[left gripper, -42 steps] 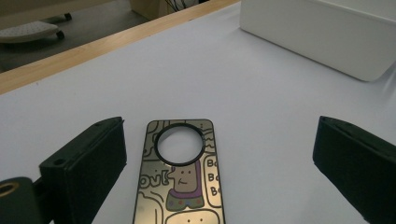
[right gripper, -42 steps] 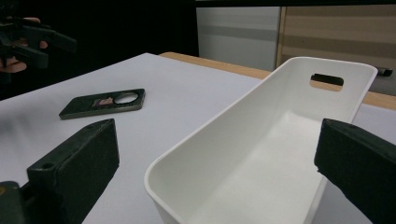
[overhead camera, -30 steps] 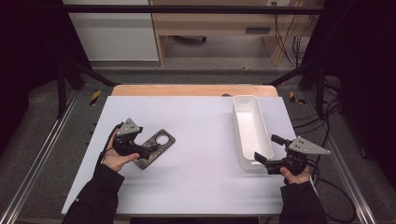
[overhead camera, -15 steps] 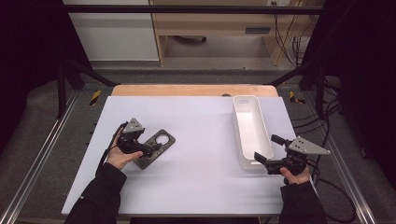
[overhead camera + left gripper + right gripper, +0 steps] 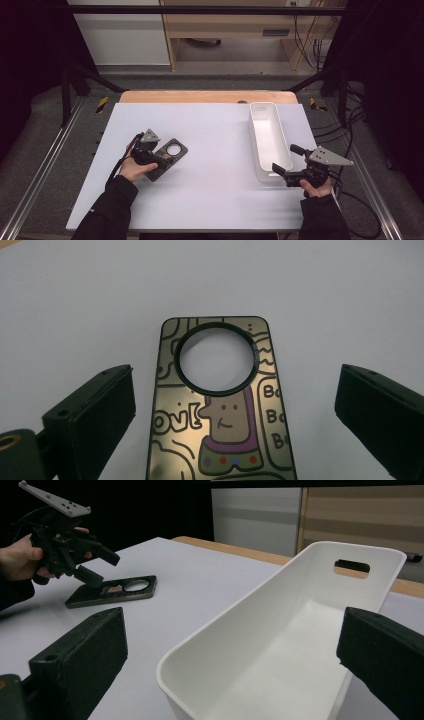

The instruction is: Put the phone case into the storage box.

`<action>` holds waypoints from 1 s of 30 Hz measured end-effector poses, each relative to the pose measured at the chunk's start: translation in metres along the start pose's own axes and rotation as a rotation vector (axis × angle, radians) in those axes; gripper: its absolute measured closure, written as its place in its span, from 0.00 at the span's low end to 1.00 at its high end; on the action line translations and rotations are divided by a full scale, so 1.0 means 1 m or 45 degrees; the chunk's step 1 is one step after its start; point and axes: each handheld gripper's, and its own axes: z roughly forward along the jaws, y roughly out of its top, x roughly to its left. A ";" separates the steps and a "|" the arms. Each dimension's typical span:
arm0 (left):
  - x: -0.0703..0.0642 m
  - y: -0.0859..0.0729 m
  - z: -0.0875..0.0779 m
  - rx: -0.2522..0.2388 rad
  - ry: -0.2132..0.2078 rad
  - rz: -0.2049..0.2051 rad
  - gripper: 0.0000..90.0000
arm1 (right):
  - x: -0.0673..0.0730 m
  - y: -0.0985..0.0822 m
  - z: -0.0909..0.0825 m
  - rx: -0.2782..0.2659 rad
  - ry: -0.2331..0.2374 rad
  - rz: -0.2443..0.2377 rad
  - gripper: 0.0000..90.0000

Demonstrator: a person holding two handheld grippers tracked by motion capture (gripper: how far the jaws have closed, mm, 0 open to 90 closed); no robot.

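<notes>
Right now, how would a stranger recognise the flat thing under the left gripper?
On the white table, look left, opposite the white bin. The phone case lies flat between the open left gripper jaws: dark, with cartoon drawings and a large round hole.

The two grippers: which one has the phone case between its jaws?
The left gripper, at the left of the table. Its open jaws stand on either side of the cartoon-printed phone case. The right gripper sits at the white bin instead.
</notes>
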 end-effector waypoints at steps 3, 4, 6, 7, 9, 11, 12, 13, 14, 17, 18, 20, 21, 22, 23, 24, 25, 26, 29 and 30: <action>0.002 -0.001 0.002 0.016 0.000 -0.007 0.03 | 0.000 0.000 0.000 -0.001 0.000 0.000 0.00; 0.002 -0.002 0.003 0.022 -0.001 -0.005 0.03 | 0.000 0.000 0.000 -0.001 0.001 -0.003 0.00; 0.002 -0.003 0.005 0.035 0.000 -0.004 0.02 | 0.000 0.000 0.000 -0.001 0.001 0.001 0.00; 0.002 -0.004 0.006 0.042 0.000 -0.003 0.02 | 0.000 0.000 0.000 0.000 0.002 -0.001 0.00; 0.002 -0.005 0.008 0.057 0.007 -0.001 0.02 | 0.000 0.000 0.000 0.000 0.002 0.000 0.00; 0.003 -0.006 0.009 0.067 0.009 -0.004 0.02 | 0.000 0.000 0.000 -0.002 0.003 0.002 0.00; 0.003 -0.007 0.010 0.075 0.010 -0.004 0.02 | 0.000 0.000 0.000 0.000 0.003 0.003 0.00; 0.004 -0.007 0.010 0.081 0.011 -0.003 0.02 | 0.000 0.000 0.000 -0.002 0.002 0.002 0.00; 0.004 -0.008 0.011 0.087 0.015 -0.001 0.02 | 0.000 0.000 0.000 -0.001 0.002 0.003 0.00; 0.004 -0.009 0.014 0.107 0.021 0.001 0.02 | 0.000 0.000 0.000 0.001 0.005 0.002 0.00; 0.004 -0.009 0.015 0.115 0.024 0.005 0.02 | 0.000 0.000 0.000 0.000 0.003 0.003 0.00; 0.004 -0.010 0.017 0.126 0.028 0.000 0.02 | 0.000 0.000 0.000 0.001 0.003 0.001 0.00; 0.004 -0.010 0.018 0.129 0.027 -0.001 0.02 | 0.000 0.000 0.000 0.001 0.003 0.001 0.00; 0.004 -0.010 0.018 0.133 0.024 0.000 0.02 | 0.000 0.000 0.000 0.001 0.004 0.001 0.00; 0.004 -0.010 0.019 0.135 0.025 0.000 0.02 | 0.000 0.000 0.000 0.000 0.004 0.000 0.00; 0.003 -0.010 0.020 0.137 0.025 0.001 0.02 | 0.000 0.000 0.000 0.001 0.004 0.001 0.00; 0.003 -0.010 0.020 0.143 0.027 0.001 0.02 | 0.000 0.000 0.000 0.000 0.003 0.002 0.00; 0.003 -0.010 0.021 0.148 0.030 0.000 0.02 | 0.000 0.000 0.000 0.000 0.003 0.004 0.00; 0.003 -0.012 0.023 0.163 0.030 0.000 0.02 | 0.000 0.000 0.000 0.000 0.003 0.002 0.00; 0.003 -0.012 0.024 0.166 0.029 -0.003 0.02 | 0.000 0.000 0.000 -0.002 0.004 0.002 0.00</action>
